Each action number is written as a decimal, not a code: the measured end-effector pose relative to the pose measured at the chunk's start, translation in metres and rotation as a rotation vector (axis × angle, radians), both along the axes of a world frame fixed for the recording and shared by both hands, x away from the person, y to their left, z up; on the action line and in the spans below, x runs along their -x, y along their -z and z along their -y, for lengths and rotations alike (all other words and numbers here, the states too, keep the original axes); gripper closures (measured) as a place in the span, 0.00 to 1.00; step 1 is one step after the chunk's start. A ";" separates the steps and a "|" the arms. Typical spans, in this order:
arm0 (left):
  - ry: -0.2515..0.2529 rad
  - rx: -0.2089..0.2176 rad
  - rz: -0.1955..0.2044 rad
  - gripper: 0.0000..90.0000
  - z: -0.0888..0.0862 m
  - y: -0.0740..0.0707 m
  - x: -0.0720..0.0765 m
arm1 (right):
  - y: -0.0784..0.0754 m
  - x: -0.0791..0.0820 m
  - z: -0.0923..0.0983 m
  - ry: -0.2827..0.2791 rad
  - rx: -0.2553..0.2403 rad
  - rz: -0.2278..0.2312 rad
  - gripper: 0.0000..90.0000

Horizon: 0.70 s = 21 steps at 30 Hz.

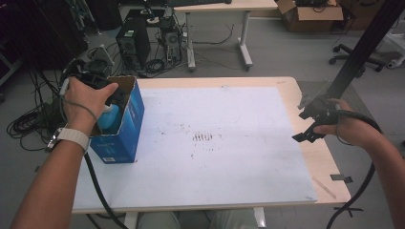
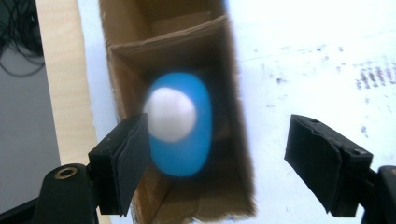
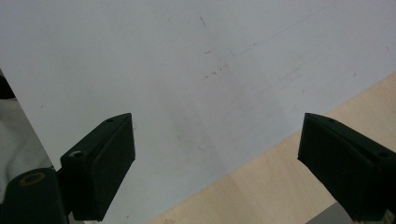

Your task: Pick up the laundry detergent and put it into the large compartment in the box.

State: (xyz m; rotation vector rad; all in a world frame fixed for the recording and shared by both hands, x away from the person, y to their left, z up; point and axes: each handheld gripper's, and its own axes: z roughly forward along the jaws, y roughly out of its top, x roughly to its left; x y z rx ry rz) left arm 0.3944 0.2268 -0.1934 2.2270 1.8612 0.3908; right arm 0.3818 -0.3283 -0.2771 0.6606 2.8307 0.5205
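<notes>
A blue cardboard box (image 1: 126, 129) stands open-topped near the left edge of the white mat (image 1: 229, 162). Inside it is a blue bottle (image 1: 109, 119) with a white cap. My left gripper (image 1: 114, 98) hangs over the box's mouth, mostly hidden by the hand. In the left gripper view it (image 2: 219, 140) is open, and the blurred bottle (image 2: 182, 144) lies below, close to the left jaw, inside the brown box walls (image 2: 135, 56). My right gripper (image 1: 305, 125) is held open and empty over the table's right edge. In the right gripper view it (image 3: 217, 154) is above the mat (image 3: 187, 70) and the wood (image 3: 280, 186).
Dark scuff marks (image 1: 203, 137) dot the mat's middle. A black slanted post (image 1: 363, 47) rises at the right behind the table. On the floor beyond are computer towers (image 1: 133, 43), tangled cables (image 1: 28, 124), another desk (image 1: 219, 7), a cardboard carton (image 1: 310, 14) and a chair base (image 1: 358, 57).
</notes>
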 end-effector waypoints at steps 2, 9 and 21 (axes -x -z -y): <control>0.014 0.006 0.012 0.24 0.003 -0.004 0.002 | 0.000 0.000 0.000 0.000 0.001 0.000 0.12; 0.088 0.012 0.043 0.24 0.028 -0.022 0.012 | -0.002 0.002 0.000 -0.003 0.002 0.005 0.12; 0.246 0.007 0.071 0.07 0.079 -0.038 0.034 | -0.004 0.005 0.001 0.000 -0.003 0.009 0.12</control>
